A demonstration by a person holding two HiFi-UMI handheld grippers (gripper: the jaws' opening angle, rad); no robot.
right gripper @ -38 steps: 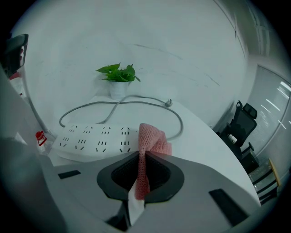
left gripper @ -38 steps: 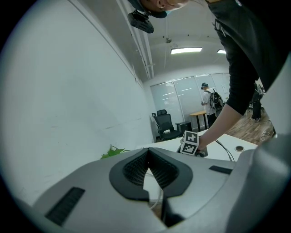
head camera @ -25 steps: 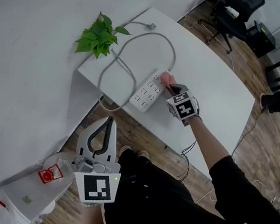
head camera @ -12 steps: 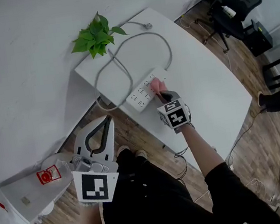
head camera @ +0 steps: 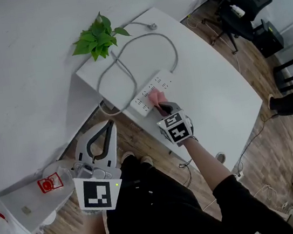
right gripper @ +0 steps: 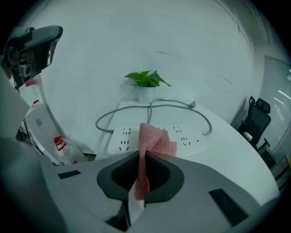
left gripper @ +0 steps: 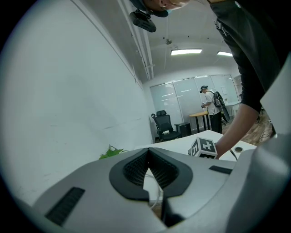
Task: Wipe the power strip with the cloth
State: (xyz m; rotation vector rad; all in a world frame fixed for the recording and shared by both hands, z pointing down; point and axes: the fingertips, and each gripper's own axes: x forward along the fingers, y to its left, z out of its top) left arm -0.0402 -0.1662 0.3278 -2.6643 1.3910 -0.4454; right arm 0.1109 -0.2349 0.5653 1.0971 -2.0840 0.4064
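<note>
1 power strip (head camera: 144, 101) along the desk's (head camera: 214, 93) left edge, 1 pink cloth (head camera: 157, 95) on top, pinched in the right gripper (head camera: 161, 106). Left gripper (head camera: 100, 142) clenched on nothing, off the desk. 1 plant (head camera: 97, 39) at the far corner, 1 cable (head camera: 172, 50) looped btwn.
</note>
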